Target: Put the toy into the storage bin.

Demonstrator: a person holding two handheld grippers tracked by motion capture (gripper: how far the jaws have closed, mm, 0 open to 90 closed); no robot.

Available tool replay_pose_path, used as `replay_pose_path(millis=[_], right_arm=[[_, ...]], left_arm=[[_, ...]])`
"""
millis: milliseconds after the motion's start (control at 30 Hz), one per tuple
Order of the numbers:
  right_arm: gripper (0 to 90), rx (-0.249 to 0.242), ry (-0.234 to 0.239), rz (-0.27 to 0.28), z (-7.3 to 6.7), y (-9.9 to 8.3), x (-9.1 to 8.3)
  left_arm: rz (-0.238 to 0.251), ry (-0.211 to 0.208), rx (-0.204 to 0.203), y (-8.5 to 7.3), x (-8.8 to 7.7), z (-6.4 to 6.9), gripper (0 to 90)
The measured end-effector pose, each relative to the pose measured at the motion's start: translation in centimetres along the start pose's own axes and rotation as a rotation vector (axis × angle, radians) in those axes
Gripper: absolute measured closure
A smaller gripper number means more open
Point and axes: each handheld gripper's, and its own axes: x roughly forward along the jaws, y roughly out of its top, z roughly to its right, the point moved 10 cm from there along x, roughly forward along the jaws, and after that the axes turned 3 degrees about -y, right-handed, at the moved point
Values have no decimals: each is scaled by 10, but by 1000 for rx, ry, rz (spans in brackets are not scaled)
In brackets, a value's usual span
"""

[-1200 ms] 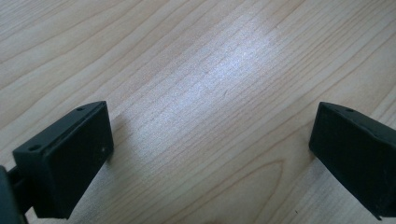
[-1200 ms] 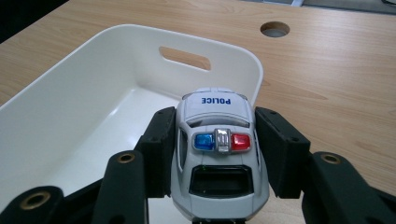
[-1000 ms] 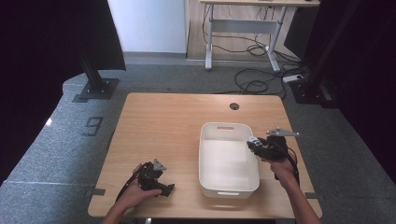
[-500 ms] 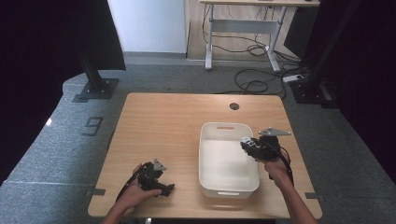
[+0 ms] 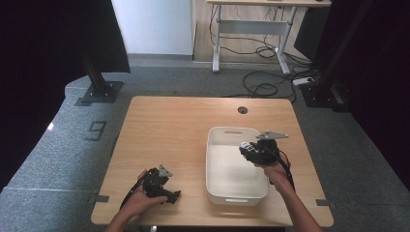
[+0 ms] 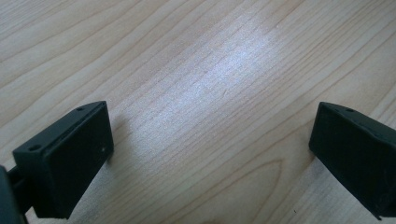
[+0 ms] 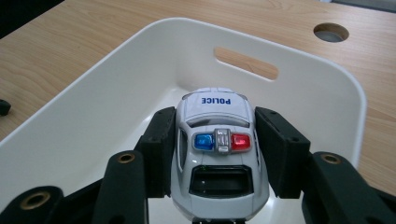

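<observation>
A white toy police car [image 7: 217, 144] with blue and red roof lights is clamped between the jaws of my right gripper [image 7: 217, 154], held over the inside of a white plastic bin [image 7: 116, 93]. From above, that right gripper [image 5: 251, 151] hangs over the bin's [image 5: 215, 186] right side. My left gripper [image 5: 162, 186] rests low on the wooden table [image 5: 169, 125] near the front left edge. In the left gripper view its jaws stand wide apart over bare wood [image 6: 210, 107], with nothing between them.
A round cable hole [image 5: 242, 110] sits in the table's far side, beyond the bin. The bin has a handle slot [image 7: 246, 63] in its far wall. A small dark object [image 7: 3, 107] lies on the table left of the bin.
My right gripper has carried the police car leftward from the bin's right rim to over its inside. The left gripper has stayed still.
</observation>
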Motion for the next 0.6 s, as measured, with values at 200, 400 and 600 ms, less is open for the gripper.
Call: replay_pose_path(millis=[200, 400, 600], right_arm=[[503, -19, 8, -9, -15, 8, 10], [503, -28, 11, -16, -26, 15, 16], [503, -24, 15, -25, -32, 18, 24]], left_arm=[[2, -1, 1, 0, 0, 0, 0], [2, -2, 2, 0, 0, 0, 0], [1, -3, 4, 0, 0, 0, 0]])
